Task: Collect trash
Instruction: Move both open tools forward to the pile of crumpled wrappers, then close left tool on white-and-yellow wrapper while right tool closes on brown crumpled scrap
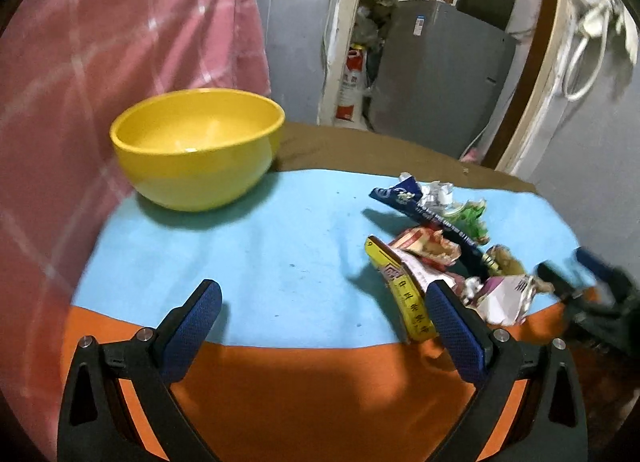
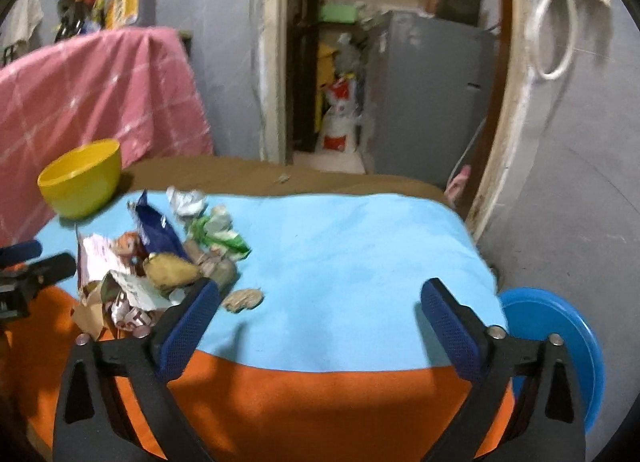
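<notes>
Left wrist view first: the left gripper (image 1: 324,308) has its jaws spread wide with nothing between them, hanging over the table (image 1: 320,394) where the orange cloth meets the blue cloth (image 1: 280,254). The trash (image 1: 440,254) is a loose pile of crumpled wrappers on the blue cloth, off to the right; the right finger sits just in front of a yellow wrapper (image 1: 408,302) at the near end of the pile, and I can't tell if it touches. A yellow bowl (image 1: 196,150) stands upright at the far left of the blue cloth, well apart from the pile, looks empty. Pink checked cloth (image 1: 120,62) hangs behind it. The other gripper shows blurry at the right edge, near the pile.

Right wrist view: the right gripper (image 2: 320,304) is also wide open, holding nothing, bare blue cloth between the fingers. The pile is on the left here, and the left finger is right up against its near edge, over some white and brown scraps. One flat brown scrap (image 2: 242,299) lies just beside that finger, a bit apart from the pile. Bowl is far left at the back. A blue stool (image 2: 560,342) sits past the table's right edge.
</notes>
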`<act>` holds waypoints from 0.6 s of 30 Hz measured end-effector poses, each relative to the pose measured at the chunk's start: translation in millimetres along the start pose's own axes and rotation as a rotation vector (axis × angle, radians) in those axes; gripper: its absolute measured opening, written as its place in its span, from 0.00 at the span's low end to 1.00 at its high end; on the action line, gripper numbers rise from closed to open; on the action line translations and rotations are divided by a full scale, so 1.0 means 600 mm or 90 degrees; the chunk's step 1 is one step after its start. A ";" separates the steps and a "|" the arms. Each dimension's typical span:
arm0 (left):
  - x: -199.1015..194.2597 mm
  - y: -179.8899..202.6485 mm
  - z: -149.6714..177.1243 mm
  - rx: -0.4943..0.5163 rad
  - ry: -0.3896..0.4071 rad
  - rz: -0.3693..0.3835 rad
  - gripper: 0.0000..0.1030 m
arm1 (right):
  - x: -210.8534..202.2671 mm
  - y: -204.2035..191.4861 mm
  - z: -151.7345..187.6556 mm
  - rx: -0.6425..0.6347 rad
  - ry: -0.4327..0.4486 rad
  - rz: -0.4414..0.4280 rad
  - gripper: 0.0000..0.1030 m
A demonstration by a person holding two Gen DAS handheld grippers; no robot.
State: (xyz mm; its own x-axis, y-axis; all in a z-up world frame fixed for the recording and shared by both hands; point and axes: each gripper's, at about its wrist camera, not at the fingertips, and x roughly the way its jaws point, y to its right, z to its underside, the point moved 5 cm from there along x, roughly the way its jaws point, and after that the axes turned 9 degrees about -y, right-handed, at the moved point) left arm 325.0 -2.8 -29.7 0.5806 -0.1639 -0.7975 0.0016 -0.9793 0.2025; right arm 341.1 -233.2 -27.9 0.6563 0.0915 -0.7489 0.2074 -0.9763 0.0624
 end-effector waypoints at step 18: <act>-0.009 0.015 -0.014 -0.023 -0.056 0.146 0.12 | 0.049 -0.045 0.014 -0.066 -0.116 -0.139 0.23</act>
State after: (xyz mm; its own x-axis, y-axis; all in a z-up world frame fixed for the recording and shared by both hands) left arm 328.6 -9.7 -18.6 0.4962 -0.3920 -0.7746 -0.0920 -0.9110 0.4021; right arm 348.5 -206.0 -57.2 0.4496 0.2508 -0.8573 0.4083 -0.9114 -0.0525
